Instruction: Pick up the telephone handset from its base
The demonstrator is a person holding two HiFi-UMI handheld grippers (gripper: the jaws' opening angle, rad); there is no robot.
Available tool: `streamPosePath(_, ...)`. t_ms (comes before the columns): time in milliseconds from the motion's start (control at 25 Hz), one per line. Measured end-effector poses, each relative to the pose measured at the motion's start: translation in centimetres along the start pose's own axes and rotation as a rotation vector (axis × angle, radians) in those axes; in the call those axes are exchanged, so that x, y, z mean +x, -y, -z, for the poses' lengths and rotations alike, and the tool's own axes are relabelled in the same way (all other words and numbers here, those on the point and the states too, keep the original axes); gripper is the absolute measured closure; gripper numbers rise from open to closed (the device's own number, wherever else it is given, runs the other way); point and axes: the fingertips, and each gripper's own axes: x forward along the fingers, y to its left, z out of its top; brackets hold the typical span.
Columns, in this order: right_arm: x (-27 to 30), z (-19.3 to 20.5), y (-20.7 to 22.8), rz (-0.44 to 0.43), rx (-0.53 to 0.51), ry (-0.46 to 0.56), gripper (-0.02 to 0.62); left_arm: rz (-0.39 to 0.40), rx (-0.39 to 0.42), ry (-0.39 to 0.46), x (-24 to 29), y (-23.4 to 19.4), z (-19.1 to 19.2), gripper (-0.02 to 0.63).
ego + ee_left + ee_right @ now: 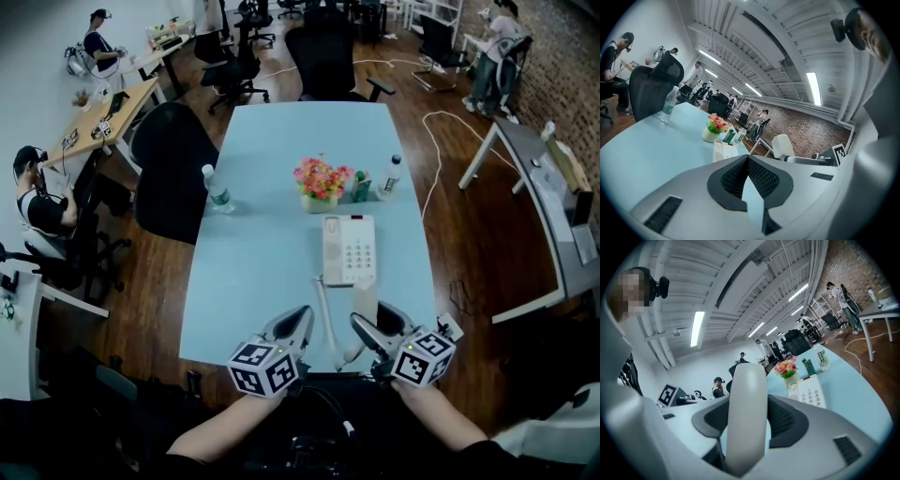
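Note:
The white telephone base with its keypad lies on the pale blue table, its cradle side bare. The white handset is off the base, near the table's front edge, and my right gripper is shut on it. In the right gripper view the handset stands upright between the dark pads, with the base beyond. A cord runs from the base towards me. My left gripper hovers just left of the cord, its jaws together with nothing in them. The left gripper view shows the base ahead.
A flower pot, a green box and a small bottle stand behind the phone. A water bottle is at the table's left edge. Black office chairs surround the table, and people sit at desks on the left.

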Motion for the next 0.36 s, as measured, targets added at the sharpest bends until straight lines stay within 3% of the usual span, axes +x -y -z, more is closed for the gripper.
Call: streamPosePath(360,0.31,0.26,-0.11,-0.001,0.012,0.004,0.345,-0.008,0.000,0.004,-0.16,-0.50,-0.34,0.615)
